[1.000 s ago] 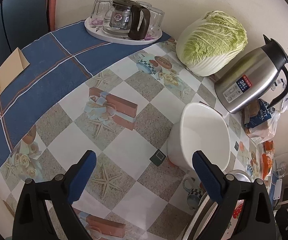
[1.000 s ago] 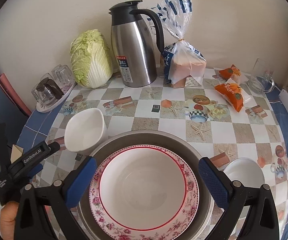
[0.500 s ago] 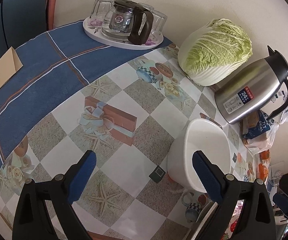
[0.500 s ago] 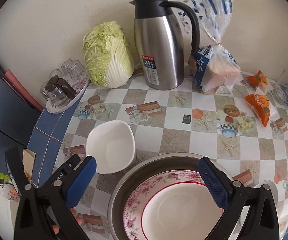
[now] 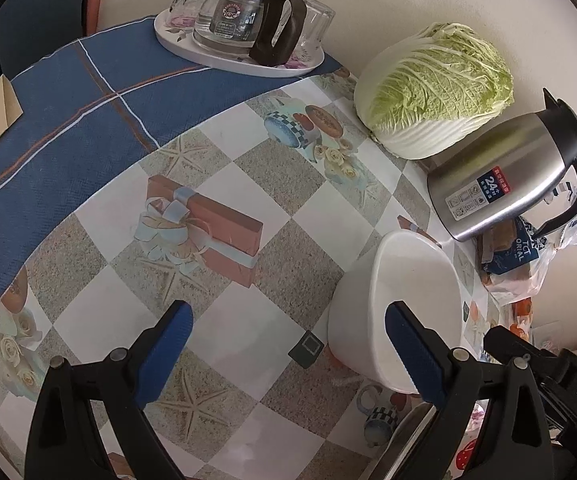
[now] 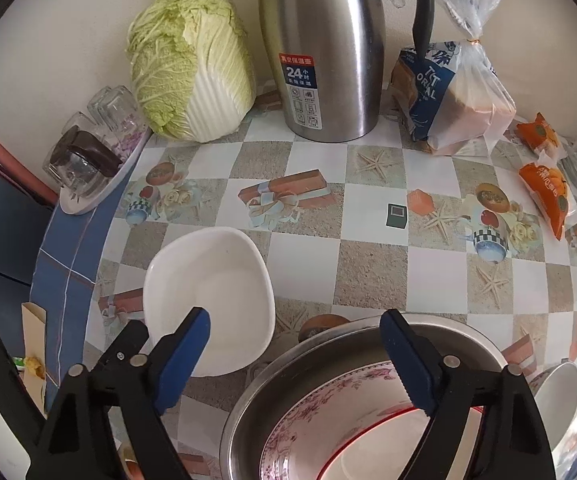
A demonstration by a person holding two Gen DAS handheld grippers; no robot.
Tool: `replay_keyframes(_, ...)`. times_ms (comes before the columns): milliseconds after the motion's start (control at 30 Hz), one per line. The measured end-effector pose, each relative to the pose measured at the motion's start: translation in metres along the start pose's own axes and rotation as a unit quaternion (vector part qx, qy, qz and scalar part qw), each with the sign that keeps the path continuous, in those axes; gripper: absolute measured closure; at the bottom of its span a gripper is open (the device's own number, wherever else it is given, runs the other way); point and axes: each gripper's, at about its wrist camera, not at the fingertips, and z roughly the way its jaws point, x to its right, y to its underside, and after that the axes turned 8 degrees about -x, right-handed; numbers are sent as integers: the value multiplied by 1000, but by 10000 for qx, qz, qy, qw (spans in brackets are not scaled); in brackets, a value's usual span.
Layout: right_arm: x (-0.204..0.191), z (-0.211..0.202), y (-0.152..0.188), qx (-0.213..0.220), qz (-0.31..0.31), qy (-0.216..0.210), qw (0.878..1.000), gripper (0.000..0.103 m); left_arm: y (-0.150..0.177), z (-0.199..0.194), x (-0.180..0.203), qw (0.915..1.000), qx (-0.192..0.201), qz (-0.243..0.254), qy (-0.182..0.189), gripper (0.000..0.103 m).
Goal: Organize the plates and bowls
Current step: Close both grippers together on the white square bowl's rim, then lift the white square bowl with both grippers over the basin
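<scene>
A white squarish bowl (image 5: 404, 292) (image 6: 208, 288) stands empty on the patterned tablecloth. My left gripper (image 5: 288, 354) hovers open just left of it, with its right fingertip (image 5: 412, 352) over the bowl's near rim. My right gripper (image 6: 294, 356) has its jaws closing with nothing pressed between them. Its left fingertip (image 6: 184, 352) is over the bowl's near edge, its right one over a steel basin (image 6: 308, 344). In the basin lies a floral plate (image 6: 300, 420) with a red-rimmed dish on it. Another white bowl (image 6: 556, 388) sits at the right.
Along the wall stand a cabbage (image 6: 188, 64), a steel thermos jug (image 6: 324, 48) and a bagged loaf (image 6: 452, 92). A tray with a glass pot and glasses (image 5: 244, 12) is at the far left. Orange snack packs (image 6: 544, 188) lie at the right.
My right gripper has swung left and lower from over the basin's middle towards the white bowl, and its jaws have narrowed. The left gripper has edged closer to the bowl.
</scene>
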Motion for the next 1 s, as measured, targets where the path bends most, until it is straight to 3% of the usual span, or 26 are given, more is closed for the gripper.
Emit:
replay_keyframes(200,-8,16,-4,-155,-139,79,9998,37,-1,9,4,9996,-157,54,210,7)
replay_keyframes(267,-8,22,-5,-204,-152,106,9996,48,-1,12,8,9994,-191,116,273,7)
replay_keyframes(333,-7,27,-5,-269,-103,74,9996,55,-1,15,12,9991,-219,195,302,14)
replay_keyframes(400,-7,31,-5,-300,-109,31,9995,62,0,20,14,9987,-296,222,336,29)
replay_keyframes(500,-8,36,-6,-325,-125,-4,9994,69,1,28,14,9984,-403,233,337,31)
replay_keyframes(667,-8,42,-6,-378,-119,-70,9992,82,3,36,17,9975,-519,280,399,47)
replay_keyframes(833,-9,48,-7,-429,-124,-178,9988,88,3,41,21,9962,-583,331,548,56)
replay_keyframes(1000,-15,49,-5,-448,-236,-203,9985,92,4,41,23,9943,-616,333,801,73)
